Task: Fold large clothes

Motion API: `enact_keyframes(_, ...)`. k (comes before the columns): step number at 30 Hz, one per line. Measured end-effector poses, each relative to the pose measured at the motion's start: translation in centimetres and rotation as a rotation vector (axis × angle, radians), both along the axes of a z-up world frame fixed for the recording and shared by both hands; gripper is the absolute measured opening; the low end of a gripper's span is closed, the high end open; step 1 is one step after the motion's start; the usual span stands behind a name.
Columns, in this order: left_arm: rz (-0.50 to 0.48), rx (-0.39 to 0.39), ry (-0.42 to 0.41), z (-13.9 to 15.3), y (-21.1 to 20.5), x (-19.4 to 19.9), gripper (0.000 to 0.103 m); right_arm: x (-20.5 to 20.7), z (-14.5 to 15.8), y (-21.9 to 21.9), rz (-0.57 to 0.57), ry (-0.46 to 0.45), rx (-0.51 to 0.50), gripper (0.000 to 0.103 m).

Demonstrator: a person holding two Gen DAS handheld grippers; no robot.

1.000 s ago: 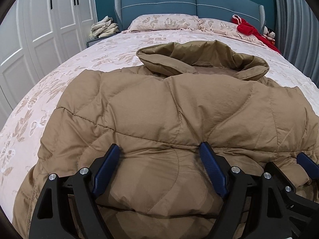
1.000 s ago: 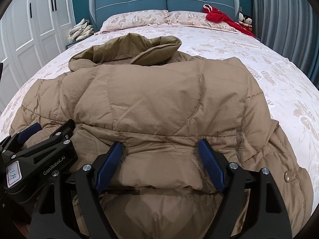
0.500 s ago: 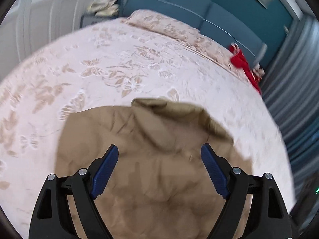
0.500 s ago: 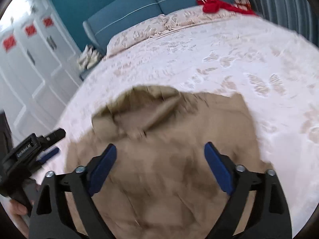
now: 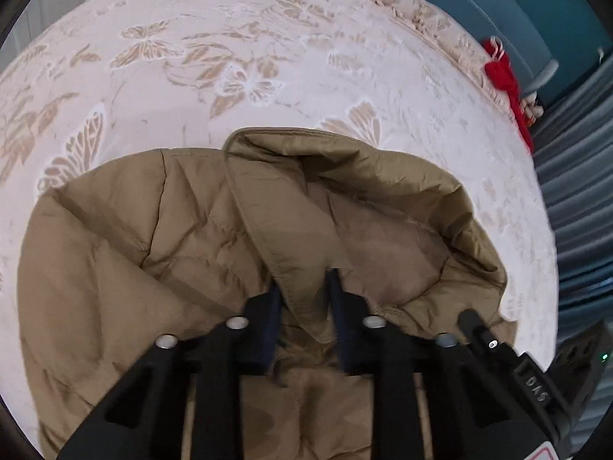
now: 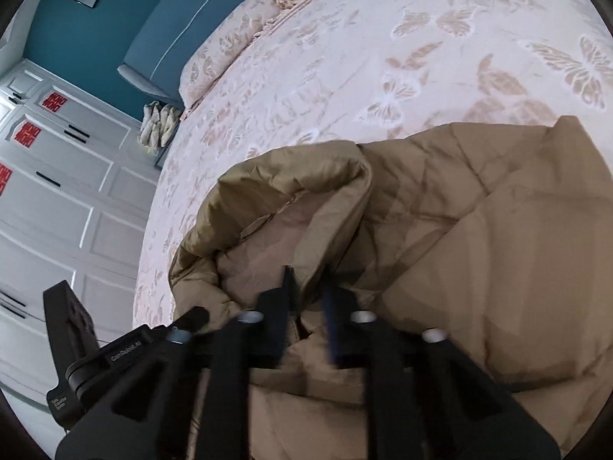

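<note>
Left wrist view: a tan quilted puffer jacket [image 5: 161,253] lies on a bed covered by a pale pink bedspread with a butterfly pattern [image 5: 245,76]. The jacket's wide collar [image 5: 345,199] is turned open, showing a lighter lining. The left tool [image 5: 302,287], black with blue finger pads, is clamped on a fold of the collar's edge, its two fingers drawn close with the fabric pinched between them. Part of the right tool's black body shows at the lower right edge. A red garment [image 5: 502,76] lies far off near a teal padded headboard [image 5: 528,27], and grey pleated curtains [image 5: 574,191] hang to the right.

Right wrist view: the right tool [image 6: 306,287] is likewise clamped on a fold of the same jacket [image 6: 498,249] at the collar [image 6: 291,184], fingers nearly together around the cloth. The left tool's black body sits just beside it at lower left. The bedspread [image 6: 383,38] stretches beyond, with a white panelled wardrobe bearing red paper cut-outs [image 6: 57,176] to the left.
</note>
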State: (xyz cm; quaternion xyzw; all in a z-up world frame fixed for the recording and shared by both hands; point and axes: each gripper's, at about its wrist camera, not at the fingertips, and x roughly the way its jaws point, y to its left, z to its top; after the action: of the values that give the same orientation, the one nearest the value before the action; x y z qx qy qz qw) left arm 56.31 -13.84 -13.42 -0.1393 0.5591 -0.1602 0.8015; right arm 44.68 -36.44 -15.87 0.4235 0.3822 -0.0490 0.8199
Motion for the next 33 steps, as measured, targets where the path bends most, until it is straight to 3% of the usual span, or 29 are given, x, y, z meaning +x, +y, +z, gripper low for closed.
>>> enact_keyframes(3,-0.028,0.011,-0.067,0.4,0.2,-1.1,0.009,-0.9,1.4,1.0,0.036,-0.027,-0.161,0.006)
enact_keyframes(6,-0.060,0.076,-0.122,-0.6,-0.3,-2.2,0.008,-1.0,0.2,2.4,0.101,0.025,-0.323,0.005)
enact_keyframes(12,-0.091,0.163,-0.213,-3.1,-0.9,-3.8,0.009,-0.8,-2.0,3.3,0.157,0.050,-0.447,0.004)
enact_keyframes(18,-0.097,0.216,-0.311,-4.3,-1.7,-4.6,0.009,-0.8,-3.0,4.0,0.163,0.042,-0.521,0.003)
enact_keyframes(33,-0.093,0.261,-0.390,-5.1,-2.4,-4.9,0.009,-0.8,-3.6,4.8,0.149,0.018,-0.554,0.002)
